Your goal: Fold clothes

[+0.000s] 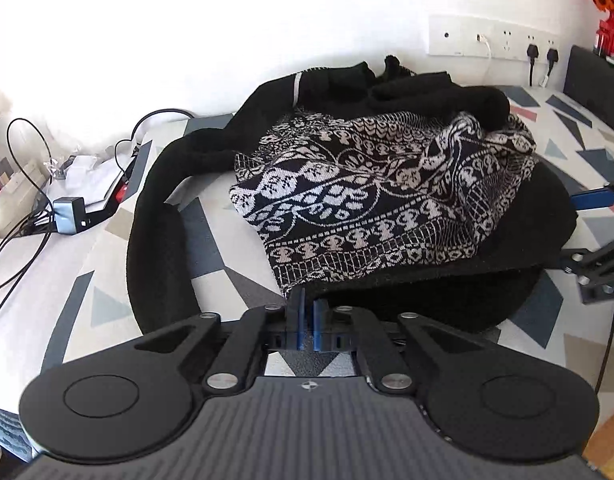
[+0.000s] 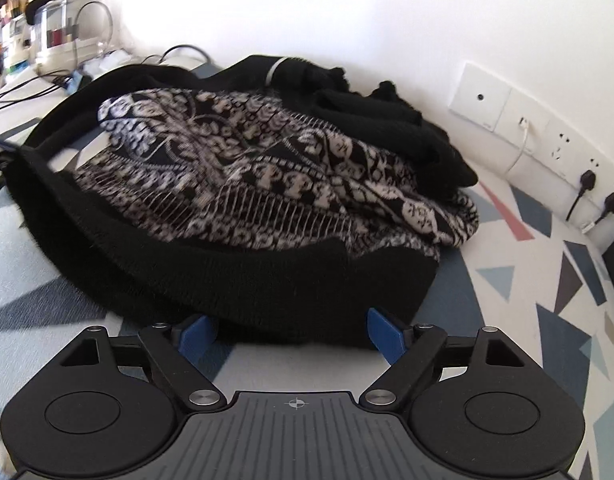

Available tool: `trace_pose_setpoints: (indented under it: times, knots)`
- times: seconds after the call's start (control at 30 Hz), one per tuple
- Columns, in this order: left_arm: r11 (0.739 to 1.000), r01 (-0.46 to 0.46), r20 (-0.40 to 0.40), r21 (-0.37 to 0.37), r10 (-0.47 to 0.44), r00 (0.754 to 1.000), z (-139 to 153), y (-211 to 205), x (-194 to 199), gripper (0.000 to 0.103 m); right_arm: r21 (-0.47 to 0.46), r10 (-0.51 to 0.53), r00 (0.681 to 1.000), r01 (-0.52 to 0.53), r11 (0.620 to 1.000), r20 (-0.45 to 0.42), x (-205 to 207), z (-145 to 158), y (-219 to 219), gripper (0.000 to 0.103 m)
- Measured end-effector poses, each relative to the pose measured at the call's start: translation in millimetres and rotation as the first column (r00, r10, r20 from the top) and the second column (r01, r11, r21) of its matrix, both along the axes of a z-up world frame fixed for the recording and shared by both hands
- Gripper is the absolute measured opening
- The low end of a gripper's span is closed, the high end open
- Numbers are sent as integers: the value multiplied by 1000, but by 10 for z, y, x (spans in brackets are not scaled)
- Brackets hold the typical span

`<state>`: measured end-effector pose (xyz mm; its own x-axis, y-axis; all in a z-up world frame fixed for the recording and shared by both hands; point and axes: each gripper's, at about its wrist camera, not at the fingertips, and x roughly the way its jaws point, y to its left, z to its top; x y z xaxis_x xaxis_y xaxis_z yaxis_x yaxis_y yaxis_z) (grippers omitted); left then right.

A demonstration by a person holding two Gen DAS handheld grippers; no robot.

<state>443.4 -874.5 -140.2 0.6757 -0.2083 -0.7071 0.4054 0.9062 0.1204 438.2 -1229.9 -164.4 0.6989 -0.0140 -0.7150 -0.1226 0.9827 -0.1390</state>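
Note:
A black knit sweater with a black-and-white patterned panel lies bunched on the geometric-print tablecloth. Its black hem runs along the near side and one black sleeve curves out to the left. My left gripper is shut, its blue fingers pinched on the near edge of the hem. My right gripper stands open right at the hem's lower right corner, with a blue finger on either side and the black edge just ahead of them.
Cables and a grey adapter lie at the left of the table. Wall sockets with plugs run along the back wall. Clear containers and bottles crowd the far left. Parts of the other gripper show at the right edge.

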Motion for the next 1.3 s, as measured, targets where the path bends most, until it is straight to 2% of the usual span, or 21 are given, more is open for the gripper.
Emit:
trace_pose_setpoints:
  times: [0.17,0.33,0.4,0.5,0.63,0.73,0.87,1.0,1.17,1.3]
  knots:
    - [999,-45,10,-9,45,999,45,113,-47,2,72,-171,983,167,983,60,143,51,-185,76]
    - [993,-115,-10,-35,114,993,44,266,-6,2,58,-292,954,289,956,62,289,-25,-407,67]
    - [991,-126,-18,-37,126,992,18,295,3,2,90,-291,956,286,954,46,337,-61,-457,43]
    - [991,-129,-28,-25,128,991,-39,316,24,2,117,-265,964,260,959,33,380,-65,-435,19]
    - [992,-126,-65,-23,124,990,-57,335,62,2,144,-303,952,293,945,53,377,16,-457,7]
    - [996,-87,-79,-36,84,993,17,295,72,2,197,-382,922,364,910,66,258,97,-612,6]
    - [1000,16,-33,-18,-16,999,69,124,33,2,241,-468,880,438,866,84,-12,200,-834,5]
    - [998,35,-42,-56,-38,998,64,54,24,2,235,-497,850,455,859,172,-327,385,-906,5]
    - [996,43,-23,-79,-45,999,106,61,20,2,262,-530,787,465,846,316,-668,791,-944,5]
    - [997,-1,-13,-83,0,1000,122,138,69,2,241,-478,833,421,875,279,-545,791,-956,8]
